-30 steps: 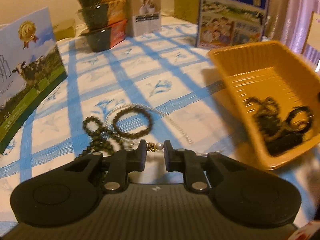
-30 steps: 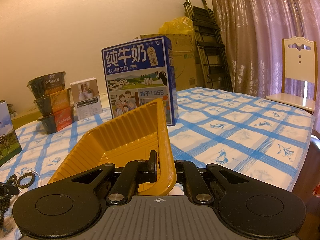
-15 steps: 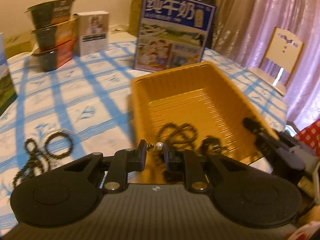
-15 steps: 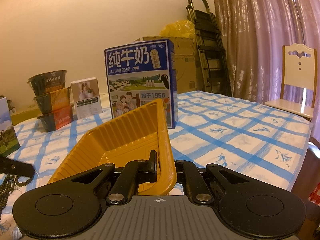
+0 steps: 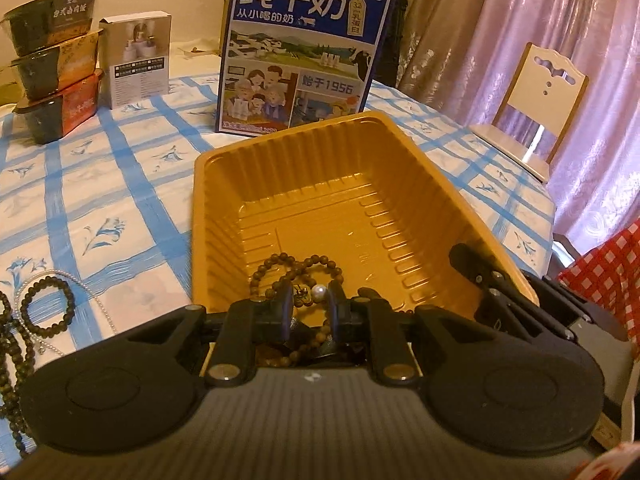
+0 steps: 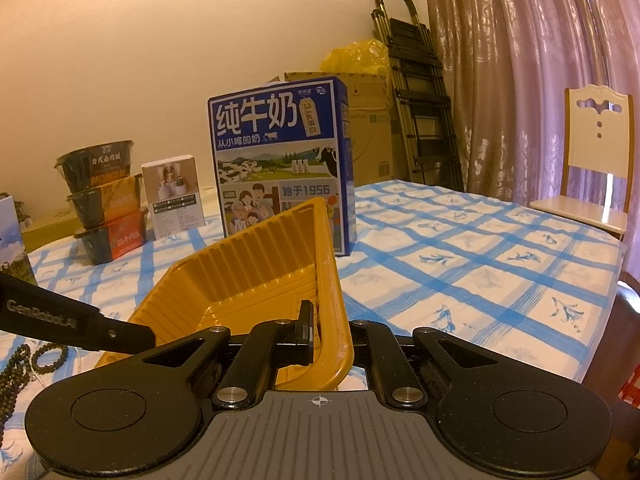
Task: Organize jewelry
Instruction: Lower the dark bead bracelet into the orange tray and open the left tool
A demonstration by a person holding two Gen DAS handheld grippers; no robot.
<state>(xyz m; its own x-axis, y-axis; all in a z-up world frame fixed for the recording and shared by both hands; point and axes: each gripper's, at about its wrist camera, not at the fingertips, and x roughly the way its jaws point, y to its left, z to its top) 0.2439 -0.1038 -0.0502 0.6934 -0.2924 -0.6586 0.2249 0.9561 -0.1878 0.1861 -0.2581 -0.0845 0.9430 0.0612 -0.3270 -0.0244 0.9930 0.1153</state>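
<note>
So the left gripper [image 5: 307, 309] is hanging over the near end of the yellow tray [image 5: 224, 184], clamped on a small pearl piece [image 5: 319, 291] with a little gold-ish charm next to it, pinched right between the pads. Straight below that, on the tray floor, there's a brown bead bracelet [image 5: 280, 268] looped in a figure-eight-ish shape, with more beads trailing toward 6 o'clock under the gripper body. The right gripper [image 6: 320, 336] is clenched on the tray's near right wall, one finger inside and one outside; in the left wrist view you can see it at about 4 o'clock on the rim. From the right wrist view the tray looks tipped up a bit. Over at 9 o'clock from the tray, on the blue-check counter [image 5: 120, 168], a dark bead bracelet [image 5: 48, 304] lies in a ring, a thin silver chain [image 5: 96, 304] runs past it, and a longer strand of dark beads [image 5: 10, 344] sits at the frame edge. Behind the tray at 12 o'clock stands a blue milk carton box [image 5: 304, 60], with stacked food tubs [image 5: 56, 64] and a small white box [image 5: 138, 60] off around 10 o'clock. A chair [image 5: 540, 112] is at 2 o'clock.
</note>
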